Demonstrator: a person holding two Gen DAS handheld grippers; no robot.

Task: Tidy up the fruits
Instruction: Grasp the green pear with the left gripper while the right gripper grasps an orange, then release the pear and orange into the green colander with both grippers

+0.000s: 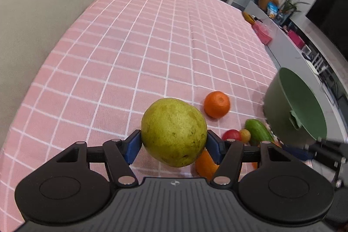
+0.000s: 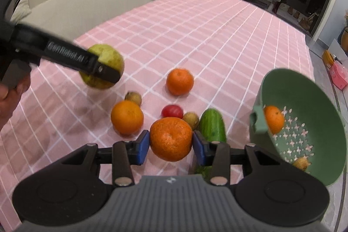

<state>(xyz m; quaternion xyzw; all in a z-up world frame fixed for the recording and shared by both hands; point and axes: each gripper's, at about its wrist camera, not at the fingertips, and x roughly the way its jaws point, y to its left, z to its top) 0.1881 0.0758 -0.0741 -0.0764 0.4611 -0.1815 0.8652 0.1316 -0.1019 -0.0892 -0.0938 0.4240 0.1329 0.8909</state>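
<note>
From the left wrist, the left gripper [image 1: 174, 145] is clamped on a green pear [image 1: 174, 132] across its widest part, blue pads [image 1: 132, 146] pressing either flank, the fruit carried clear above the pink checked tablecloth [image 1: 130, 58]. Beyond the pear lies a loose orange [image 1: 216, 104]; to the right of the pear stands the green colander [image 1: 298, 110]. The pear looks firm, fairly heavy and smooth-skinned, so a hold at the belly should resist slipping, though hard squeezing may bruise it. From the right wrist, the right gripper [image 2: 171, 146] is closed around a large orange [image 2: 171, 138], left of the colander [image 2: 326, 101], which already holds a small orange [image 2: 274, 119]. A cucumber [image 2: 212, 126] and a tomato [image 2: 172, 111] lie just beyond. The orange's dimpled rind should grip well.
</note>
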